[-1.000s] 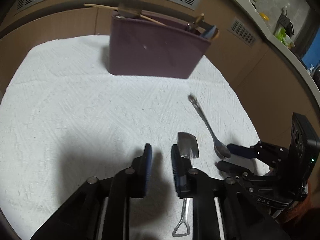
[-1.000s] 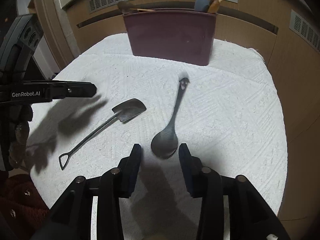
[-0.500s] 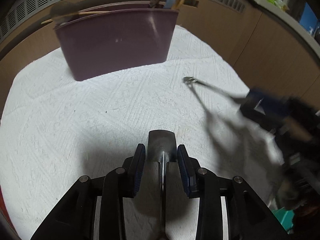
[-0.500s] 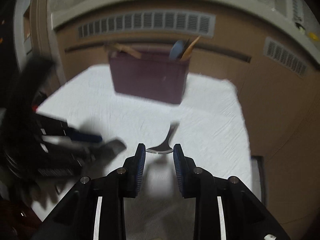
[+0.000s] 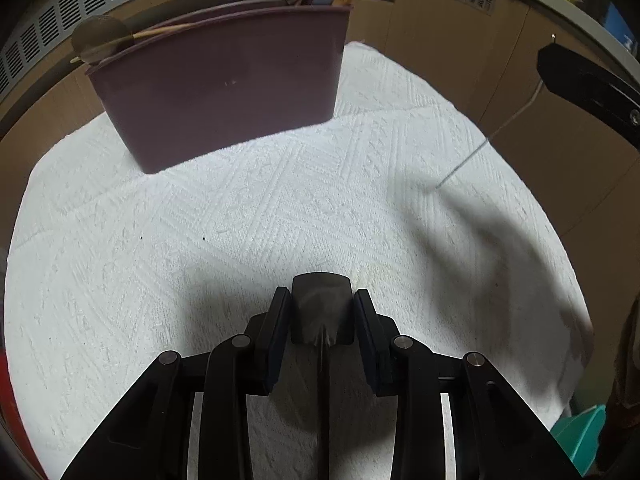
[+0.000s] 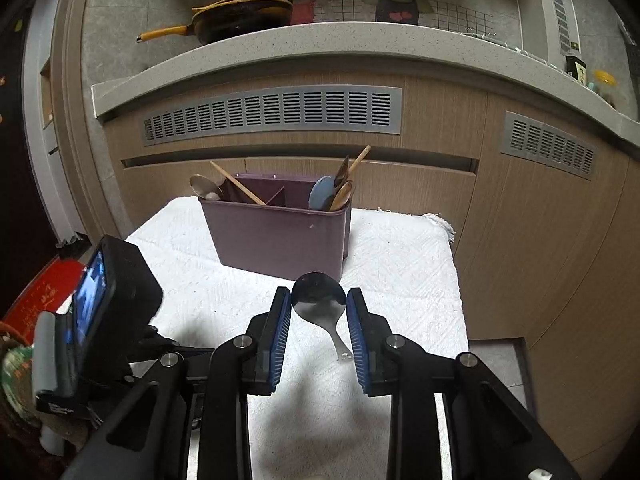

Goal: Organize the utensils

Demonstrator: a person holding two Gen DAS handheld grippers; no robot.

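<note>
My left gripper (image 5: 322,314) is shut on a small metal shovel-shaped spoon (image 5: 322,312), its blade between the pads, low over the white cloth (image 5: 240,220). My right gripper (image 6: 319,308) is shut on a round metal spoon (image 6: 319,300) and holds it raised in the air, bowl up, handle hanging down. The purple utensil holder (image 5: 224,88) stands at the far side of the cloth; in the right wrist view it (image 6: 280,236) shows dividers and several utensils inside.
The left gripper body (image 6: 96,312) shows at the left of the right wrist view. Wooden cabinets with vent grilles (image 6: 272,114) stand behind the table. A counter with a pan (image 6: 240,20) is above. A teal object (image 5: 580,436) is at the lower right.
Both grippers closed on their utensils. The right gripper lifted the round spoon well above the cloth. The left gripper turned toward the holder with the shovel spoon in its pads.
</note>
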